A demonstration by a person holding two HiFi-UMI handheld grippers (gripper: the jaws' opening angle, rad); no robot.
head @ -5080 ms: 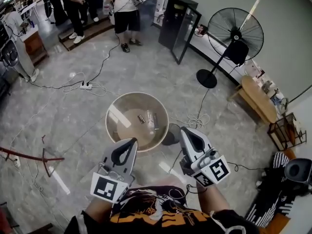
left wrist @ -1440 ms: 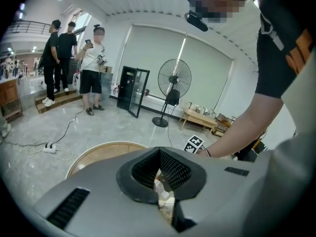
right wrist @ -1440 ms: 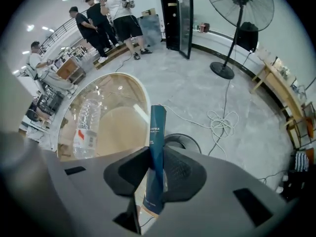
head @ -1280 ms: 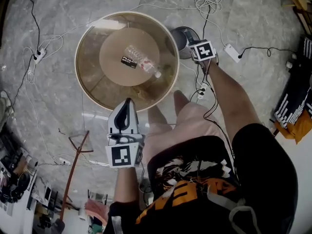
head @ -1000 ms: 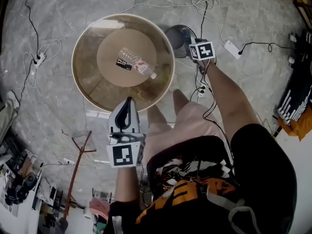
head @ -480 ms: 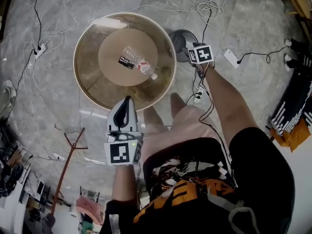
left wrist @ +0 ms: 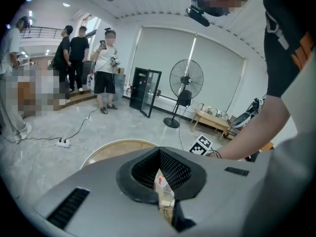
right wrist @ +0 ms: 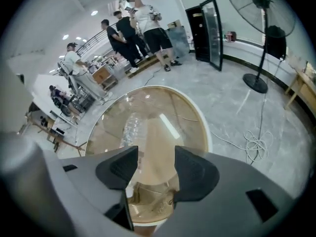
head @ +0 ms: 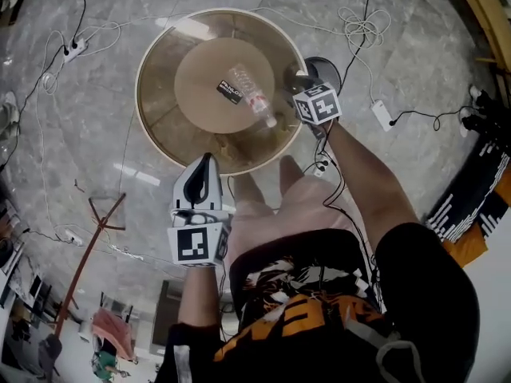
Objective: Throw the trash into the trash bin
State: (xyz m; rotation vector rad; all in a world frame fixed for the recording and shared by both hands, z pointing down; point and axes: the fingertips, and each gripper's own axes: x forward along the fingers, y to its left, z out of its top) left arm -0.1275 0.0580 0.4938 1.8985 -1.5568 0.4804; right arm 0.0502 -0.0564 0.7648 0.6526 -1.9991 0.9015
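The trash bin point(head: 152, 122) is a wide round tub with a cream rim and clear brown walls. It stands on the grey floor, with a plastic bottle point(head: 249, 96) lying inside. My right gripper point(head: 299, 82) hangs over the bin's right rim, pointing steeply down. Its jaws are apart and closing a little, with only the bin's inside point(right wrist: 148, 142) showing between them. My left gripper point(head: 206, 163) is just short of the near rim. In the left gripper view it point(left wrist: 159, 152) is shut on a crumpled tan wrapper with red print point(left wrist: 163, 187).
A dark round object point(head: 327, 66) lies on the floor against the bin's right side. Cables and power strips point(head: 382, 114) trail around it. A thin red-brown stand point(head: 88, 238) is at the left. Several people, a floor fan point(left wrist: 186, 83) and a black cabinet point(left wrist: 145, 98) stand farther off.
My right gripper has swung from beside the dark round object to above the bin's right rim. The left gripper has edged toward the bin's near rim, still shut on the wrapper.
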